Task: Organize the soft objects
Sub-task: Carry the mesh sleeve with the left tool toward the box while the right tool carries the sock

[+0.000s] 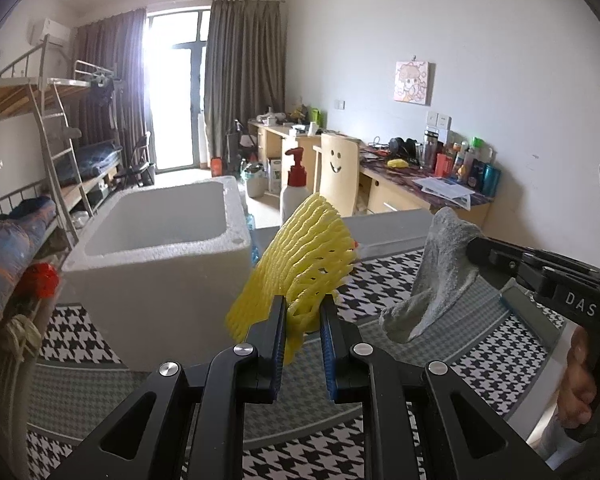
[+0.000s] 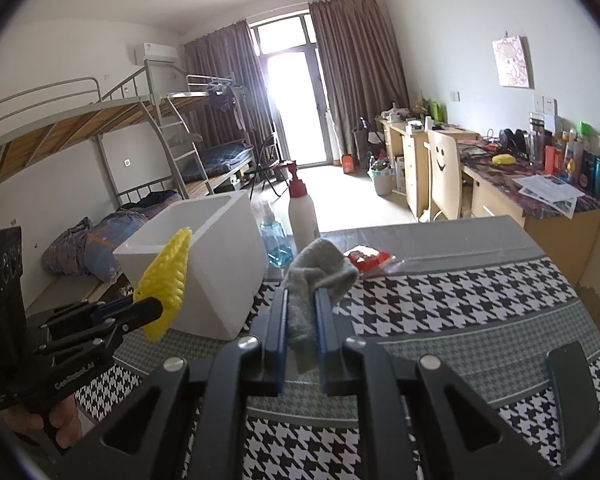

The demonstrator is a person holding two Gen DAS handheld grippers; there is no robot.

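Above the desk (image 1: 380,272), left fingers (image 1: 303,322) pinch light squashy foam net (image 1: 300,256), right fingers (image 2: 302,312) pinch limp grey sock (image 2: 320,276), both gripped near one end

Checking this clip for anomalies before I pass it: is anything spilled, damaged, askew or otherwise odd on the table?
Nothing stands out. The left tool grips the yellow foam net and the right tool grips the grey sock, both off the table. The white foam box sits upright and empty; no spill shows.
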